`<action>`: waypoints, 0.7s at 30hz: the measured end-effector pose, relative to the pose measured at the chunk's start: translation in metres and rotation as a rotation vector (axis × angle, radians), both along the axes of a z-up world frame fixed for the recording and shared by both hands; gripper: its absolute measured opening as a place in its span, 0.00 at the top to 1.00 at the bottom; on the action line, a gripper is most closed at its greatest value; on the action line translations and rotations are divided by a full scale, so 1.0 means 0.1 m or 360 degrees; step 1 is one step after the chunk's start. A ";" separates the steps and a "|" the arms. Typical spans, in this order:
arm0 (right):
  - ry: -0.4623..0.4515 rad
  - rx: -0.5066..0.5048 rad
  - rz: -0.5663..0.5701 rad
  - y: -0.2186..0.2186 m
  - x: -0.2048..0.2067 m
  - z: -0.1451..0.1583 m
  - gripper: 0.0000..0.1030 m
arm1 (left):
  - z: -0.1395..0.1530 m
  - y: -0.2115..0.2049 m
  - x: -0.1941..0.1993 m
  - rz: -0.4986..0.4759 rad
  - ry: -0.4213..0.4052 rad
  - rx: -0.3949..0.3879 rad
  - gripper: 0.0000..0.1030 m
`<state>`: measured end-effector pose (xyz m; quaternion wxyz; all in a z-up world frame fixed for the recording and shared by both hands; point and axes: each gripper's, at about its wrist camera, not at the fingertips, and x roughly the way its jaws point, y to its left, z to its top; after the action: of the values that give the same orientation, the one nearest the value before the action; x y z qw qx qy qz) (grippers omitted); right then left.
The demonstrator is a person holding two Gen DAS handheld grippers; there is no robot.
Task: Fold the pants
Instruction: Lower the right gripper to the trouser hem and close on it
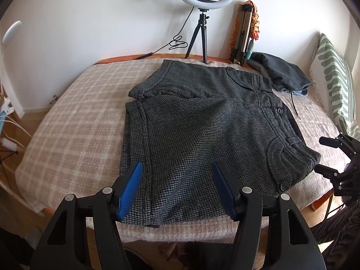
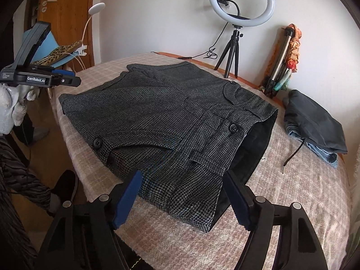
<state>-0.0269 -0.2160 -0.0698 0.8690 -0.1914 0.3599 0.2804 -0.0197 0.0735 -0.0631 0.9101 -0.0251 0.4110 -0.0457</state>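
Note:
Grey houndstooth pants (image 1: 202, 126) lie spread flat on the checked blanket, waistband with black buttons to the right, leg hems to the left. They also show in the right wrist view (image 2: 171, 123), with the dark waist lining open at the right. My left gripper (image 1: 177, 186) is open and empty, hovering over the near edge of the pants. My right gripper (image 2: 182, 195) is open and empty, just above the near waistband corner. The right gripper also shows at the right edge of the left wrist view (image 1: 337, 157). The left gripper appears at the left of the right wrist view (image 2: 45, 78).
A beige checked blanket (image 1: 74, 123) covers the table. A ring light on a tripod (image 1: 202, 18) stands at the back, with a folded tripod (image 1: 244, 33) beside it. A pile of folded dark clothes (image 2: 315, 121) lies at the back right. A striped pillow (image 1: 333, 78) leans at the right.

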 end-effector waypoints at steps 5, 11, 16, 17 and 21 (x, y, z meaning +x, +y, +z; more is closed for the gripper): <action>-0.0018 -0.0203 0.0167 0.18 -0.17 -0.20 0.26 | -0.11 -0.03 -0.08 -0.0064 0.0072 -0.0003 0.40; -0.0030 -0.0407 0.0198 0.27 -0.15 -0.39 0.30 | -0.17 0.00 -0.19 -0.0091 0.0130 0.0016 0.39; -0.0034 -0.0455 0.0208 0.29 -0.12 -0.44 0.57 | -0.19 -0.08 -0.23 -0.0179 0.0135 0.0162 0.39; -0.0018 -0.0432 0.0194 0.28 -0.10 -0.42 0.62 | -0.18 -0.13 -0.24 -0.0215 0.0117 0.0208 0.39; -0.0051 -0.0366 0.0125 0.27 -0.02 -0.29 0.77 | -0.15 -0.33 -0.27 -0.0399 0.0033 0.0390 0.37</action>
<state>-0.0286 -0.1892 -0.0984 0.8353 -0.3082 0.3681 0.2680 -0.0470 0.0408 -0.0779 0.8893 0.1372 0.4227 -0.1081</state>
